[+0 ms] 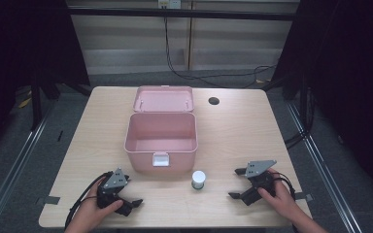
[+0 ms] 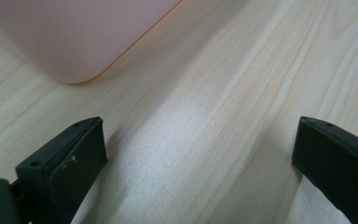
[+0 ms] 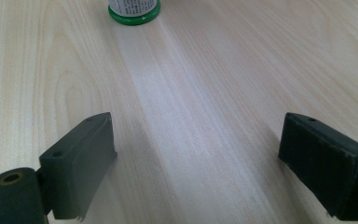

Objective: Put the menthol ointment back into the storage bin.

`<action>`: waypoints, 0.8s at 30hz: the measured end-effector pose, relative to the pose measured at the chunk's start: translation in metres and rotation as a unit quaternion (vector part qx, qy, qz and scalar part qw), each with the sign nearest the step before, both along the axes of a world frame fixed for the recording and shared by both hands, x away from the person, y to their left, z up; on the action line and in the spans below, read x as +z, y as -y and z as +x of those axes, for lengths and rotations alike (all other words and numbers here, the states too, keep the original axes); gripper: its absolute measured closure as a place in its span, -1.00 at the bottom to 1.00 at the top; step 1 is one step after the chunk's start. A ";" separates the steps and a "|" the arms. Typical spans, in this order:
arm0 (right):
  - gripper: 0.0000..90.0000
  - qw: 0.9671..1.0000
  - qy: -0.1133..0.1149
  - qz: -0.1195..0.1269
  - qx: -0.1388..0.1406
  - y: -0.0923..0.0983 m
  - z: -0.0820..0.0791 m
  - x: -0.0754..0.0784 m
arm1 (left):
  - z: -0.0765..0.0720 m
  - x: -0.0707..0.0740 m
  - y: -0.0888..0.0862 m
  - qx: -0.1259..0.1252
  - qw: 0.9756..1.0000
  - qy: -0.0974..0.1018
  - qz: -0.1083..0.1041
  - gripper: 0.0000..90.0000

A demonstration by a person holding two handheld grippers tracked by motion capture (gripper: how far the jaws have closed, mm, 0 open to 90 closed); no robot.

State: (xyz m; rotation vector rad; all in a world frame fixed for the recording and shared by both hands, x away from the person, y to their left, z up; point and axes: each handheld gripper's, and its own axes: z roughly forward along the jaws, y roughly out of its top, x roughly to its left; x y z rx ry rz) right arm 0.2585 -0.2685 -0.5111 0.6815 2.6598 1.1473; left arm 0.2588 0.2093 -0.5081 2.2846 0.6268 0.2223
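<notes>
The little bottle (image 3: 134, 11) is cut off by the top edge of the right gripper view — just its green bottom and a strip of label show, and the tiny words on it are too small to read. In the high view, the bottle (image 1: 198, 179) stands just in front of the pink box (image 1: 160, 138), and its label is too small to make out. In the left gripper view the pink box (image 2: 74, 37) is blurry — one rounded corner shows, the rest runs past the top edge.

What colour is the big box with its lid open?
Pink. The box shows best in the high view, with a white latch on its front.
</notes>
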 end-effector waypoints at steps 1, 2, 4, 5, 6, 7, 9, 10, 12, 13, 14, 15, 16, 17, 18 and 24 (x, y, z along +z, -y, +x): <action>-0.78 1.000 0.000 0.000 0.000 0.000 0.000 0.000 | 0.000 0.000 0.000 0.000 1.000 0.000 0.000 -0.95; -0.78 1.000 0.000 0.000 0.000 0.000 0.000 0.000 | 0.000 0.000 0.000 0.000 1.000 0.000 0.000 -0.95; -0.78 1.000 0.000 0.000 0.000 0.000 0.000 0.000 | 0.000 0.000 0.000 0.000 1.000 0.000 0.000 -0.95; -0.77 1.000 -0.001 0.000 0.000 0.000 0.000 0.000 | 0.000 0.000 0.000 0.000 1.000 0.000 0.000 -0.95; -0.77 1.000 -0.002 0.002 0.002 0.001 0.000 0.000 | 0.000 0.000 0.000 0.000 1.000 0.000 0.000 -0.95; -0.77 1.000 -0.002 0.002 0.004 0.001 0.001 0.000 | 0.000 0.000 0.000 0.000 1.000 0.000 0.000 -0.95; -0.77 1.000 -0.003 -0.001 0.006 0.000 0.001 0.001 | 0.000 0.000 0.000 0.000 1.000 0.000 0.000 -0.95; -0.77 1.000 -0.003 -0.001 0.006 0.000 0.001 0.001 | 0.000 0.000 0.000 0.000 1.000 0.000 0.000 -0.95; -0.75 0.999 -0.020 -0.035 -0.008 -0.006 0.002 0.007 | 0.000 0.000 0.000 0.000 1.000 0.000 0.000 -0.95; -0.75 0.999 -0.020 -0.035 -0.008 -0.006 0.002 0.007 | 0.000 0.000 0.000 0.000 1.000 0.000 0.000 -0.95; -0.68 0.997 -0.036 -0.066 -0.011 -0.012 0.001 0.013 | 0.000 0.000 0.000 0.000 1.000 0.000 0.000 -0.95; -0.68 0.995 -0.049 -0.080 -0.013 -0.015 0.001 0.017 | 0.000 0.000 0.000 0.000 1.000 0.000 0.000 -0.95; -0.66 0.995 -0.065 -0.081 -0.007 -0.018 0.001 0.019 | 0.000 0.000 0.000 0.000 1.000 0.000 0.000 -0.95; -0.63 0.993 -0.080 -0.085 -0.004 -0.021 0.001 0.021 | 0.000 0.000 0.000 0.000 1.000 0.000 0.000 -0.95; -0.63 0.993 -0.080 -0.085 -0.004 -0.021 0.001 0.021 | 0.000 0.000 0.000 0.000 1.000 0.000 0.000 -0.95; -0.43 0.982 -0.125 -0.136 0.036 -0.054 -0.001 0.034 | 0.000 0.000 0.000 0.000 1.000 0.000 0.000 -0.95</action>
